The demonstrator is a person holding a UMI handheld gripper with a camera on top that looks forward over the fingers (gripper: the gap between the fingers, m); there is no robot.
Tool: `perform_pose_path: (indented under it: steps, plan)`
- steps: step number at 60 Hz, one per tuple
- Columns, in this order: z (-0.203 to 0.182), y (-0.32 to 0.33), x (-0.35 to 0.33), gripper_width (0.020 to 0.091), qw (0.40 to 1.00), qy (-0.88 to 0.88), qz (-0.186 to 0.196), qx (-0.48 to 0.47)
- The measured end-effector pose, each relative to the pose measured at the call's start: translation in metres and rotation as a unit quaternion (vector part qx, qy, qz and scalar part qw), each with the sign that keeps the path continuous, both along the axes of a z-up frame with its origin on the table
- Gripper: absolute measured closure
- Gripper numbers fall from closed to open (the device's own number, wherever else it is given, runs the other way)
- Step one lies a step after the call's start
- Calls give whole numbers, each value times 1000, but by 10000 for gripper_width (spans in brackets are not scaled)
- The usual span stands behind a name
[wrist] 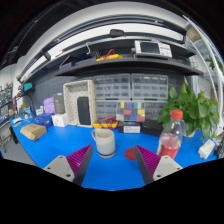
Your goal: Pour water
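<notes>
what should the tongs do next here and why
Probably swing right and forward toward the water bottle. The tongs are open and hold nothing, the bottle stands upright on the blue table beyond the right finger, and the mug just ahead between the fingers looks like the pouring target.

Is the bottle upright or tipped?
Upright: the bottle stands on the blue table, cap on top, beyond the open gripper.

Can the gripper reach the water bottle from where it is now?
Probably yes. The gripper is open, and the bottle stands upright on the blue table just beyond its right finger, nothing between them.
</notes>
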State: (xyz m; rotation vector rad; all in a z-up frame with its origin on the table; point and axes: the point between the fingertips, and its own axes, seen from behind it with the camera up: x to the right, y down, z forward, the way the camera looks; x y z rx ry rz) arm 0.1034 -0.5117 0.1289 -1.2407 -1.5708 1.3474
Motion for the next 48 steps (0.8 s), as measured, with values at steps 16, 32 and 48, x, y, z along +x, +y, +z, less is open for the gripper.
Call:
perform_pose_path:
  steps: [16, 32, 48]
  plan:
    - [-61, 91, 35, 247, 996, -52, -73, -7]
    - [-58, 152, -18, 260, 992, -27, -123, -19]
    - [-49, 155, -78, 315, 993, 15, -118, -10]
